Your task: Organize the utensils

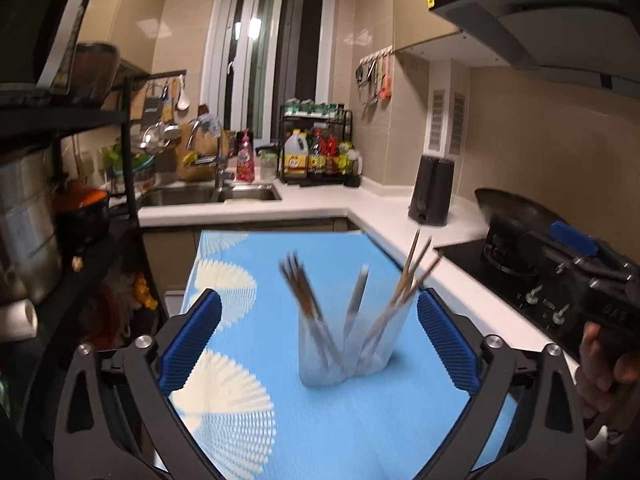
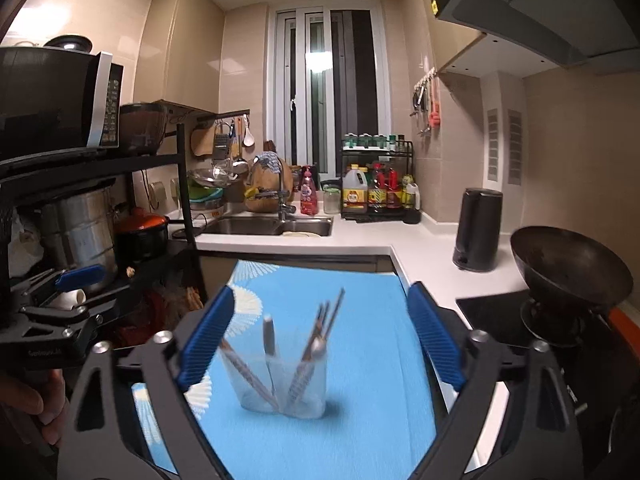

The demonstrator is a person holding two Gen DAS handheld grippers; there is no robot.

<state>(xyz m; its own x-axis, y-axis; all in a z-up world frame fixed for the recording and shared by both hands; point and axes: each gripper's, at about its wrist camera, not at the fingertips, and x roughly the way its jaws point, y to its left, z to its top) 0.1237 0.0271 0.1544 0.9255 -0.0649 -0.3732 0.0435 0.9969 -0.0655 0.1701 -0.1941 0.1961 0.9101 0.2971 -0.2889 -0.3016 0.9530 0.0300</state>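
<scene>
On the blue cloth [image 1: 256, 360] over the desk, a clear holder [image 1: 348, 344] stands upright with chopsticks [image 1: 412, 272] and cutlery inside. Both my left hand-held gripper [image 1: 320, 340] and right hand-held gripper [image 2: 320, 336] are spread wide, pinching nothing, clear of the holder.

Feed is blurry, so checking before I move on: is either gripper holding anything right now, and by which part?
Nothing is held. The left gripper and right gripper both stand open, clear of the clear plastic utensil holder.
</scene>
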